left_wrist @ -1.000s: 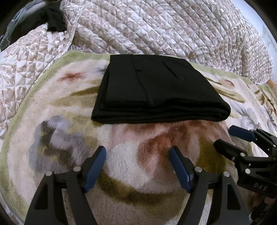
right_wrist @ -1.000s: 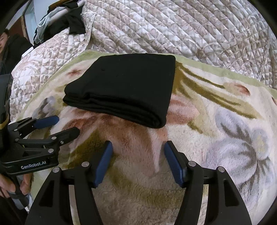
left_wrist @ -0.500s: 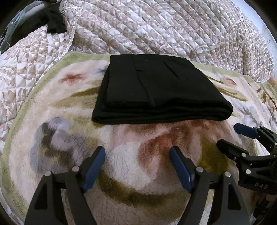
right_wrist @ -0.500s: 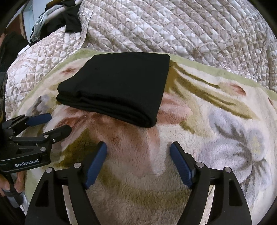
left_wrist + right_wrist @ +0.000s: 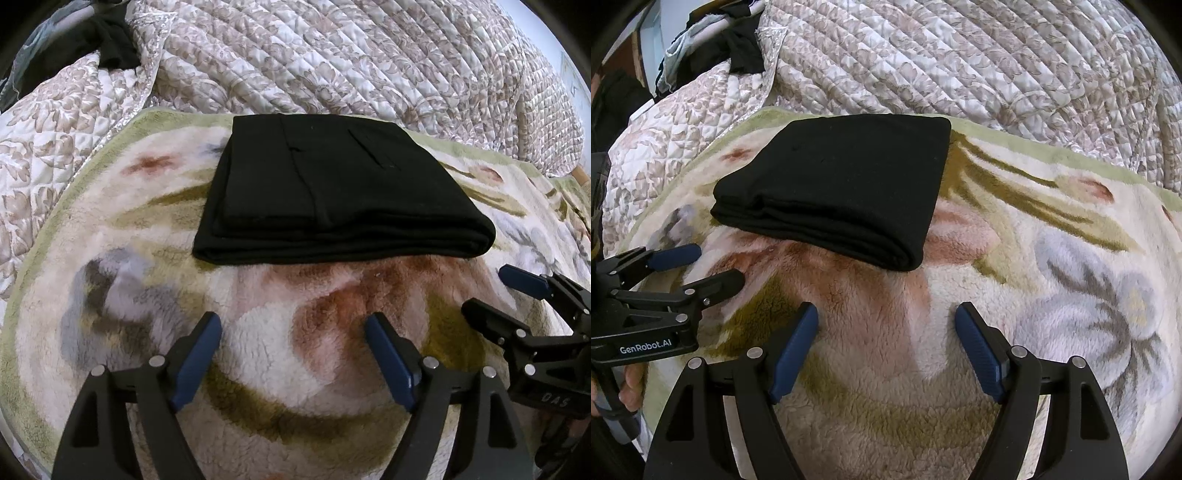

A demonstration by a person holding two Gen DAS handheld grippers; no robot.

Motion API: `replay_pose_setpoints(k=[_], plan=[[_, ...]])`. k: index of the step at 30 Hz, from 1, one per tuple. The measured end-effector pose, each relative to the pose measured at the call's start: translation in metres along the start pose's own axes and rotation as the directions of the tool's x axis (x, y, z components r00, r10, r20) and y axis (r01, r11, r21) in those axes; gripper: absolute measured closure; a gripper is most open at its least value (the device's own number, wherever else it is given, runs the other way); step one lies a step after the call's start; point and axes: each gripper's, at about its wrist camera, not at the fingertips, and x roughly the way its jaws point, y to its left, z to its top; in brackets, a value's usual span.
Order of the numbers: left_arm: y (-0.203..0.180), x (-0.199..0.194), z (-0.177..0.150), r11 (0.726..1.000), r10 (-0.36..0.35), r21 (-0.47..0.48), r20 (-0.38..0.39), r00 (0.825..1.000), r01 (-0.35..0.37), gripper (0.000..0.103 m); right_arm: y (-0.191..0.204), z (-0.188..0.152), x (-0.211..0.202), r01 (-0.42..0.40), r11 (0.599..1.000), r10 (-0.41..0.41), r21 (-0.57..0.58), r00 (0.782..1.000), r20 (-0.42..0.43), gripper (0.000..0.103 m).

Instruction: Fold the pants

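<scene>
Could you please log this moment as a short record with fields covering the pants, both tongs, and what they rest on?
pants: black pants, folded into a compact flat rectangle, lying free
surface: fluffy floral blanket, spread over a quilted bedspread
left tongs: open, empty, short of the pants' near edge
right tongs: open, empty, also short of the pants
contact: neither tongs touches the pants
other: dark clothing heap at the far left on the bedspread
task stage: fold looks finished

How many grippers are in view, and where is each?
2. The left gripper and right gripper both hover over the fleece blanket, jaws open and empty, just short of the folded black pants.
</scene>
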Motion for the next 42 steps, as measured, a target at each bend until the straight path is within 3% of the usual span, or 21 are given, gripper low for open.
replay_pose_setpoints(k=[42], plan=[[0.0014,0.0009,0.0006,1.0,-0.019,-0.009,0.001,1.0,0.019,0.016,-0.0011,-0.0008,-0.0005,-0.009,1.0,0.009,0.011,1.0,0.004,0.026]])
